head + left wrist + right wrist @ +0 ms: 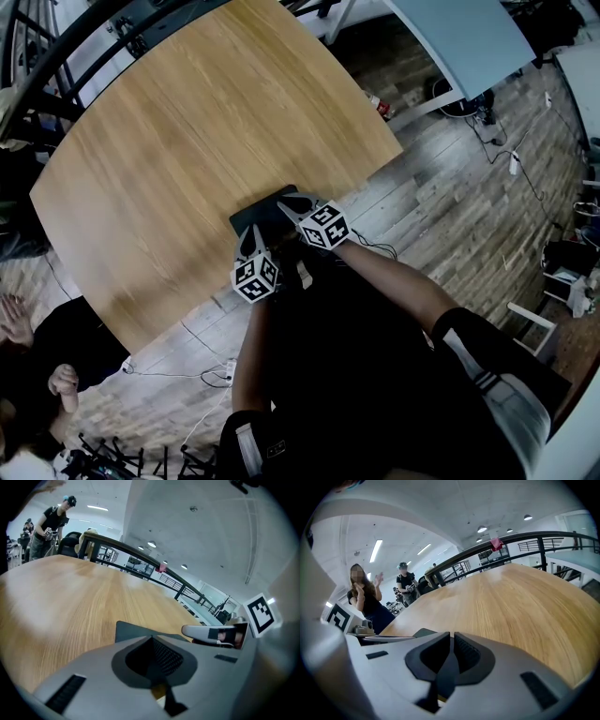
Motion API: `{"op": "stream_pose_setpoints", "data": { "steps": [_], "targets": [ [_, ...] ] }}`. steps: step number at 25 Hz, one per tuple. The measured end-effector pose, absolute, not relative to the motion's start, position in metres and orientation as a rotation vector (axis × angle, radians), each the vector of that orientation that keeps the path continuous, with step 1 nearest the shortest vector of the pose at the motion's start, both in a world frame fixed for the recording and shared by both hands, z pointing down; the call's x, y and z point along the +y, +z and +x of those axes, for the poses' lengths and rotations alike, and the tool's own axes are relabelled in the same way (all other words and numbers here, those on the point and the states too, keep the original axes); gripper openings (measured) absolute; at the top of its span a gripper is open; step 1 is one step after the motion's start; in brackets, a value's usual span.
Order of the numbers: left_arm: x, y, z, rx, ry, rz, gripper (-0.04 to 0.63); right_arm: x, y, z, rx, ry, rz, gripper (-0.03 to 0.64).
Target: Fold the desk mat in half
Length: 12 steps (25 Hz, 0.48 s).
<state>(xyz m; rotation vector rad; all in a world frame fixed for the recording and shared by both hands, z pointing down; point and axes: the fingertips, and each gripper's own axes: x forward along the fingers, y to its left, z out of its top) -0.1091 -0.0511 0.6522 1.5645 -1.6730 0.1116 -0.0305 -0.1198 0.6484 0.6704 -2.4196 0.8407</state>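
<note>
Wood-grain counter [187, 141] carries the dark desk mat [258, 214] at its near edge. We see the left gripper [251, 234] closed on the mat's near edge. The right gripper [292, 206] pinches it likewise. Both bear black-and-white square markers [255, 278].

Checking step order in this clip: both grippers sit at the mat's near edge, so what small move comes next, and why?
Probably lift that near edge slightly off the table and begin carrying it toward the far edge. The left gripper and right gripper both look shut on the desk mat at its near edge, and the mat lies flat.
</note>
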Motion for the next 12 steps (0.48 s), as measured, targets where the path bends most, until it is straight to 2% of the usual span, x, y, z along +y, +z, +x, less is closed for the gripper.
{"op": "stream_pose_setpoints", "data": {
  "steps": [12],
  "targets": [
    [-0.0512, 0.6530, -0.1085, -1.664, 0.140, 1.563, 0.023, -0.1209, 0.6495, -0.0313, -2.408, 0.813, 0.681, 0.038]
  ]
}}
